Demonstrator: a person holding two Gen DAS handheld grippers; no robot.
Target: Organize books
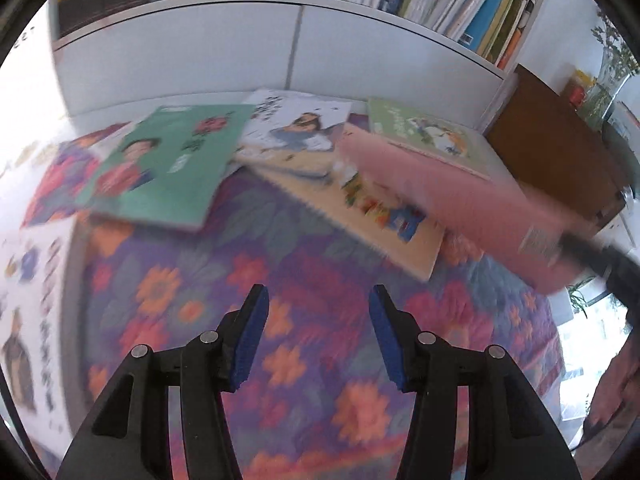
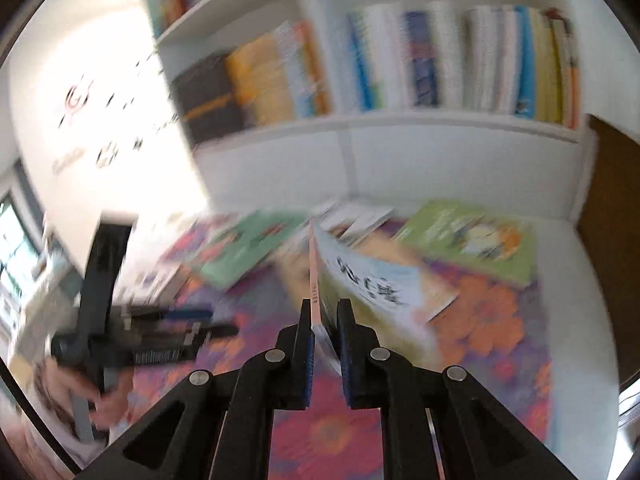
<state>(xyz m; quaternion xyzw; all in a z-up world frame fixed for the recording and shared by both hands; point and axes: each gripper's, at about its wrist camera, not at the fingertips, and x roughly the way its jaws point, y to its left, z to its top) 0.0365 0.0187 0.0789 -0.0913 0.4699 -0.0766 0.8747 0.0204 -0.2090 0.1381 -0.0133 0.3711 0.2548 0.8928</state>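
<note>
Several picture books lie on a flowered cloth (image 1: 312, 280) below a white bookshelf (image 1: 280, 12). My right gripper (image 2: 325, 308) is shut on the corner of a pink-backed book (image 2: 360, 276) and holds it lifted on edge. In the left wrist view that pink book (image 1: 452, 200) hangs tilted over a cream book (image 1: 360, 204). A teal book (image 1: 168, 164), a white book (image 1: 300, 120) and a green book (image 1: 424, 132) lie behind. My left gripper (image 1: 318, 300) is open and empty above the cloth, short of the books.
The shelf holds upright books (image 2: 460, 60) in a row. A brown board (image 1: 560, 148) stands at the right. A white sheet with figures (image 1: 28, 320) lies at the left edge. The left gripper also shows in the right wrist view (image 2: 132, 336).
</note>
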